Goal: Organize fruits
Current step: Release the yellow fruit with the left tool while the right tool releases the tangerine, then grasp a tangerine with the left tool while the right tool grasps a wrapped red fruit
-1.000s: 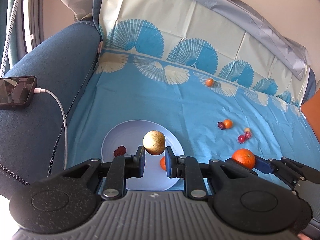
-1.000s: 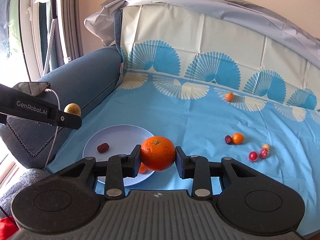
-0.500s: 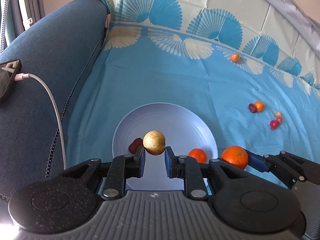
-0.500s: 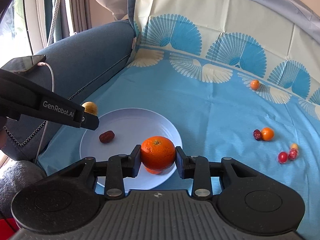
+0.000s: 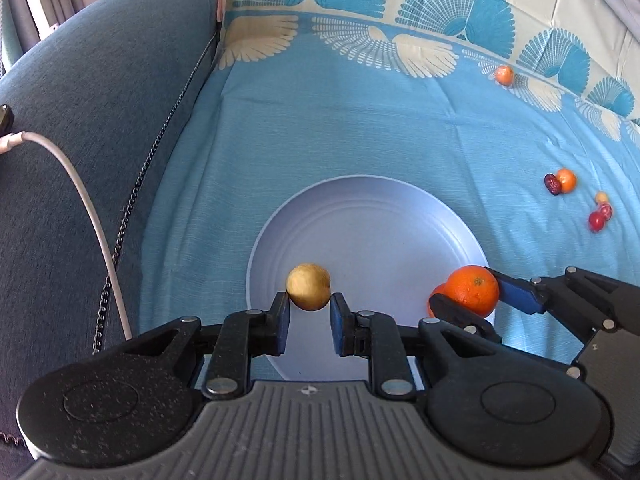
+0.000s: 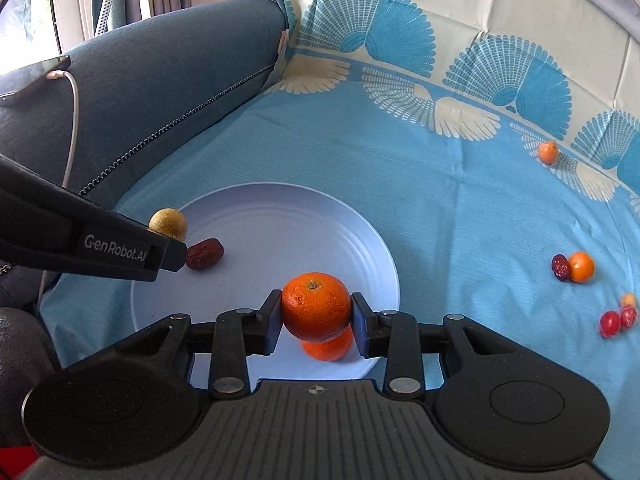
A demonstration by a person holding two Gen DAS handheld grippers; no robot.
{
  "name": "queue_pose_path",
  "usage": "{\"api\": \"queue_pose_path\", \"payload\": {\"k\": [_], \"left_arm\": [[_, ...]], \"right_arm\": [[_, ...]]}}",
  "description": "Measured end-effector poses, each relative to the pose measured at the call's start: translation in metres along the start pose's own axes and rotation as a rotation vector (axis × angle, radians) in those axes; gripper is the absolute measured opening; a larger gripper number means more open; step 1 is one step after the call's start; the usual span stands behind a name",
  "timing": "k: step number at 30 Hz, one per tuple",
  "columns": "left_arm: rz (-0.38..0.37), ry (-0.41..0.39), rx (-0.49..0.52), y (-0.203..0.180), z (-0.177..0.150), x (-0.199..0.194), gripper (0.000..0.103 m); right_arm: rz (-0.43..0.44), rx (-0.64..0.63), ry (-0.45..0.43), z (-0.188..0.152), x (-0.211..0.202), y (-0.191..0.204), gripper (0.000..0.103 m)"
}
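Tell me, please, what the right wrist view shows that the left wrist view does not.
Only the right wrist view shows the wrinkled dark red date lying on the plate, and the dark phone on the sofa arm. Only the left wrist view shows the right gripper from outside. Both show the round pale blue plate, the tan round fruit in the left gripper, the large orange and the loose small fruits.

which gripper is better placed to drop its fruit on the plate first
Probably the left gripper: its yellow fruit hangs over bare plate, while the right gripper's orange sits above another orange.
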State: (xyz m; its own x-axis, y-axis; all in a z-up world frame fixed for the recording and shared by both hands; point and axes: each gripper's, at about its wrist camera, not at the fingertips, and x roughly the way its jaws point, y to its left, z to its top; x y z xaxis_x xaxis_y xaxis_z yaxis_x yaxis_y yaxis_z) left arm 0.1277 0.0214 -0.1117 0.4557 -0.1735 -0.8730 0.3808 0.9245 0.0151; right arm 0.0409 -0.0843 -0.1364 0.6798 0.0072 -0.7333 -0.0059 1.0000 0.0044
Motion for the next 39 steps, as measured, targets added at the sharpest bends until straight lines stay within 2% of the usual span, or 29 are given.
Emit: {"api": "queue_pose_path", "payload": {"k": [1,2,3,4,6,8,13,18,27,39], "left_arm": [[0.01,-0.001,0.004,0.0,0.001,-0.001,0.058],[0.022,-0.005,0.006,-0.001,0.003,-0.003,0.07],[0.035,-0.008,0.001,-0.001,0.005,-0.005,0.095],[0.053,-0.011,-0.01,0.0,0.006,-0.008,0.102],[0.074,-0.013,-0.029,0.001,0.006,-0.016,0.103],[0.055,0.012,-0.031,0.001,0.005,-0.021,0.103],[0.067,0.021,-0.021,-0.008,-0.01,-0.048,0.103],[0.076,-0.031,-0.015,-0.014,-0.031,-0.093,0.103],[0.093,-0.167,0.003,-0.026,-0.066,-0.167,0.103],[0.088,-0.233,0.044,-0.055,-0.074,-0.206,0.103]], "right_arm": [[-0.008,-0.005,0.001,0.002,0.0,0.0,0.044],[-0.018,-0.016,0.0,0.003,-0.001,0.0,0.059],[-0.024,-0.031,-0.002,0.005,-0.004,0.001,0.064],[-0.025,-0.044,-0.007,0.005,-0.009,0.002,0.072],[-0.027,-0.065,-0.016,0.005,-0.023,0.007,0.08],[-0.028,-0.077,-0.02,0.003,-0.038,0.014,0.087],[-0.021,-0.035,-0.021,-0.006,-0.08,0.011,0.091],[-0.011,0.039,-0.044,-0.015,-0.124,0.003,0.093],[-0.029,0.059,-0.148,-0.035,-0.191,0.002,0.096],[-0.07,0.128,-0.252,-0.054,-0.232,-0.014,0.096]]}}
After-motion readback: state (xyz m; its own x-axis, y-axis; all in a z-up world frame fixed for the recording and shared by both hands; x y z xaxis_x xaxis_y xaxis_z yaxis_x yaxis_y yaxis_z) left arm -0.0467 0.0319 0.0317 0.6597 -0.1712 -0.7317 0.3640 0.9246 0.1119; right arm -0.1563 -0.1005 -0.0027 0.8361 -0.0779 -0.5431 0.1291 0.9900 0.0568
